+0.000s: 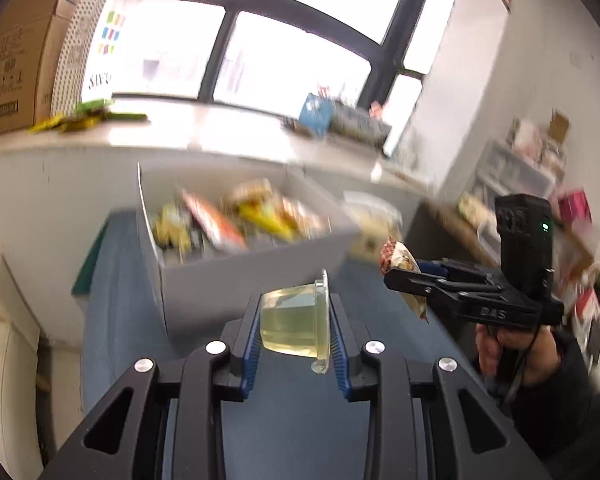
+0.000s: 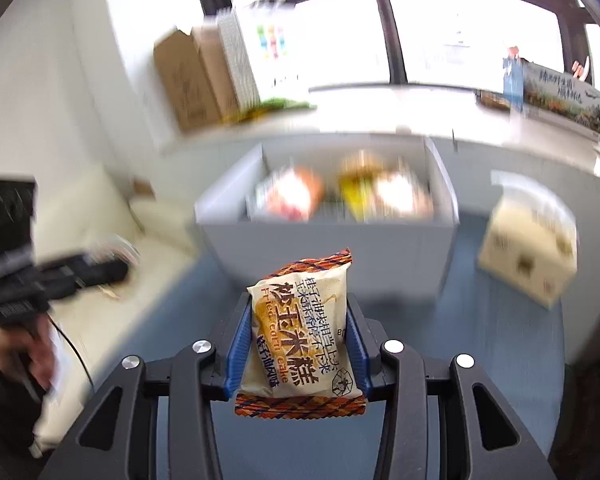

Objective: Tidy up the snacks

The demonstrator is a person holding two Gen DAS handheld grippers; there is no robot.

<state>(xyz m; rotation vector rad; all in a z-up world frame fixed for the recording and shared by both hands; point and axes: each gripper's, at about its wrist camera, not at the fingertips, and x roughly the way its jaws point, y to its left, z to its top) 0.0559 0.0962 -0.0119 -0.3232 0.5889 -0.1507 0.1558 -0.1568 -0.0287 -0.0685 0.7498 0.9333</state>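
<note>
A clear jelly cup with pale yellow jelly lies on its side between the blue pads of my left gripper, which is shut on it above the blue table. My right gripper is shut on an orange and cream corn cake packet, held upright. In the left wrist view the right gripper hangs to the right with the packet in its tips. A grey bin holding several snack packets stands just ahead of both grippers; its wall is close in front.
A cream carton sits on the blue table right of the bin. Behind runs a white window ledge with cardboard boxes and a printed box. A cream sofa lies left; cluttered shelves stand right.
</note>
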